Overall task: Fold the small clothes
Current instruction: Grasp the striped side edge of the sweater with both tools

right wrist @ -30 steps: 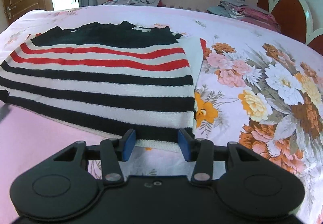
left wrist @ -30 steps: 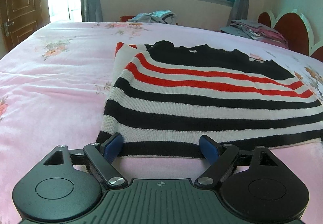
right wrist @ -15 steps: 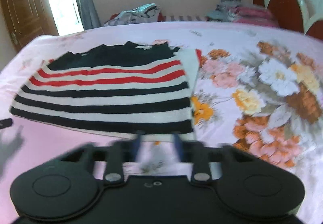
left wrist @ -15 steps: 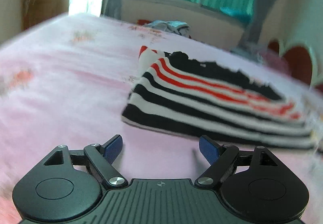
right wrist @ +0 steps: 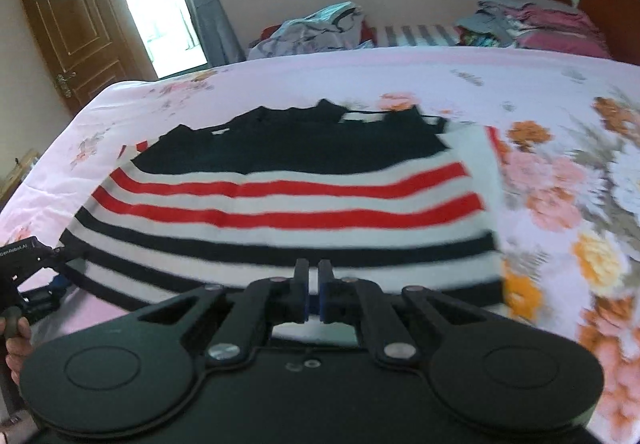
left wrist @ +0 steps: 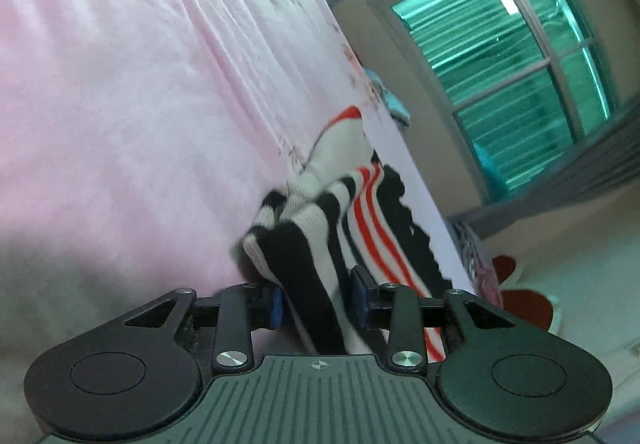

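A black, white and red striped knit sweater [right wrist: 280, 200] lies flat on the pink floral bed [right wrist: 560, 92]. In the left wrist view, tilted sideways, the sweater's near left corner [left wrist: 304, 252] bunches up between my left gripper's [left wrist: 318, 302] blue pads, which are shut on it. The left gripper also shows at the left edge of the right wrist view [right wrist: 28, 268], at that corner. My right gripper [right wrist: 313, 296] hovers over the sweater's near hem, jaws nearly together with nothing visible between them.
A pile of loose clothes [right wrist: 316, 28] lies beyond the bed's far edge under the window. Folded clothes [right wrist: 532, 24] are stacked by the red headboard [right wrist: 604, 4] at the right. A wooden door [right wrist: 76, 28] stands at the left.
My left gripper rolled sideways, moved in and closed on the sweater's near left corner, lifting it. My right gripper closed its jaws and rose above the near hem.
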{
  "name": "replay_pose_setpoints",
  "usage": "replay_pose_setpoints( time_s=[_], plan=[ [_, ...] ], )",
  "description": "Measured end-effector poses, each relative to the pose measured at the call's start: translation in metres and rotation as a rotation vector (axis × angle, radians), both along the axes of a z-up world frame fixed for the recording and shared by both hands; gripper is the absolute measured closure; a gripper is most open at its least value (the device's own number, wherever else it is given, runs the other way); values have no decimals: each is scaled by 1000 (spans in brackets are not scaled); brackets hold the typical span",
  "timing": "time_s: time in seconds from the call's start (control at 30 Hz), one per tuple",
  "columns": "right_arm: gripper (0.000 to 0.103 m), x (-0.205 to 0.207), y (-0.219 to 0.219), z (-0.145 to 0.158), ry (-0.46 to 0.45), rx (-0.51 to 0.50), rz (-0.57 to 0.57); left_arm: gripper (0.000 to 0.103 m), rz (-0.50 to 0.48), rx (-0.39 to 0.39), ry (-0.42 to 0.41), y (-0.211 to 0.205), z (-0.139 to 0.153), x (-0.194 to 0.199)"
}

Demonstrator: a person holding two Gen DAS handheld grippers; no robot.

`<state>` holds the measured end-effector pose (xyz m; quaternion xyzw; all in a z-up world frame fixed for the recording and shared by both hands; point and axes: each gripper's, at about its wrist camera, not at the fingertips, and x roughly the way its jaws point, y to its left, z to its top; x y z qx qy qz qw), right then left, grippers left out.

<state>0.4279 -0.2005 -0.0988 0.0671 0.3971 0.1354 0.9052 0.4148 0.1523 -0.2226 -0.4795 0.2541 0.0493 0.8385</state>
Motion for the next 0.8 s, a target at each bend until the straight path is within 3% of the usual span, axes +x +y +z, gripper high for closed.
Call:
replay_pose_setpoints(
  time_s=[0.33,0.4,0.53,0.63,0.7,0.8],
  plan=[
    [99,54,52,-7,29,18,24,69,-22,-97,17,12,-5,49],
    [99,56,56,-6,31,14,29,83,-32,-77,12,11,-5,52],
    [99,58,64,-7,29,-18,55,84,-49,-59,-75,5,10,44],
    [103,65,70,-28,85,-84,51,84,-45,-57,17,9,-3,55],
    [103,66,70,-28,82,-67,35,84,-40,-115,15,14,-9,57],
    [103,65,69,-27,82,-73,43,84,-66,-69,-2,7,3,60]
  ],
)
